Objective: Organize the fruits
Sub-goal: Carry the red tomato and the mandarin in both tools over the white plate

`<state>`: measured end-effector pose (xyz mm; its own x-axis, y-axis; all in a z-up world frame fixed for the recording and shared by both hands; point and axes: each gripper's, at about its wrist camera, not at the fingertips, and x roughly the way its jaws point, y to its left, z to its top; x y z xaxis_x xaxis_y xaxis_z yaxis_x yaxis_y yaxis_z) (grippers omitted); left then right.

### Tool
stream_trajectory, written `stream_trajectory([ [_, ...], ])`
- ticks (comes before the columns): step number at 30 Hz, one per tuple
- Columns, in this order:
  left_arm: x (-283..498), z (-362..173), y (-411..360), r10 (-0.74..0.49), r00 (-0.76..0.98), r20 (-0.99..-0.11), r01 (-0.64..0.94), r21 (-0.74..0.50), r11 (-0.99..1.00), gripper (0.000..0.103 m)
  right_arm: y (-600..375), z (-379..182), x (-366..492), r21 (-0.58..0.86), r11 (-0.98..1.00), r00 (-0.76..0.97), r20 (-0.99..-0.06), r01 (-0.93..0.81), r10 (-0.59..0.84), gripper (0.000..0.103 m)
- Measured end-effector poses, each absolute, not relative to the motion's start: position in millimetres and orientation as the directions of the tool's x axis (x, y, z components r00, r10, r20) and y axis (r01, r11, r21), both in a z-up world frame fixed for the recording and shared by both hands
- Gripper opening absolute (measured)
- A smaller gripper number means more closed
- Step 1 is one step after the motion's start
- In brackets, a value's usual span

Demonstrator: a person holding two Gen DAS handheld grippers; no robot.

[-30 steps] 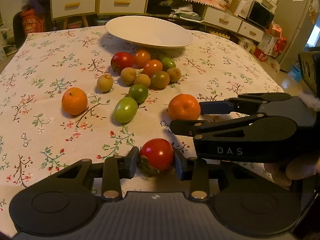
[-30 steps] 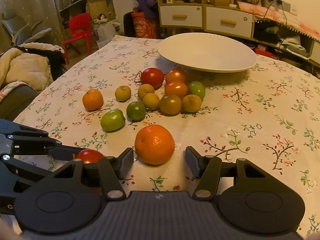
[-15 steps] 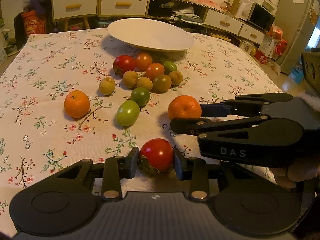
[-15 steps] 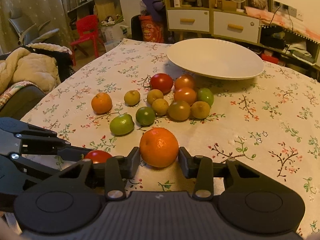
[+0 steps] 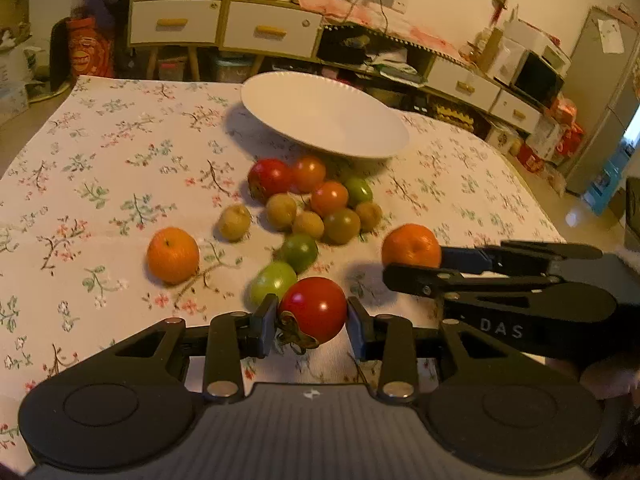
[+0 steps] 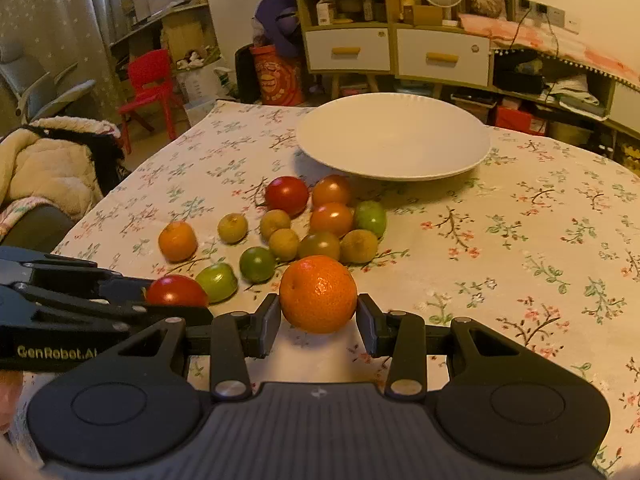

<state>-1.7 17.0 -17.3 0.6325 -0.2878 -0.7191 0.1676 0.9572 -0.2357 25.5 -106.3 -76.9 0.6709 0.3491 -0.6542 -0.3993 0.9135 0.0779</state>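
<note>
Table: floral tablecloth under everything.
Plate: wide white ceramic plate, beyond the loose fruit cluster.
Your right gripper: pinching the round orange tangerine.
Your left gripper: pinching the glossy red tomato, just above the cloth.

A counter covered by a cream cloth printed with small flowers carries a wide white plate near its far edge. Just in front of the plate lies a tight cluster of small red, orange, green and yellow-brown fruits. Left of that cluster, apart from it, sits a lone orange, with one yellow-brown fruit between them.
</note>
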Motion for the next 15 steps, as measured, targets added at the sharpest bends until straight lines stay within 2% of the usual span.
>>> stream_trajectory([
  [15, 42.8, 2.7, 21.9, -0.302, 0.65, -0.698, 0.143, -0.279, 0.95, 0.028, -121.8, -48.4, 62.1, 0.125, 0.929, 0.705, -0.618, -0.348, 0.347, 0.037],
])
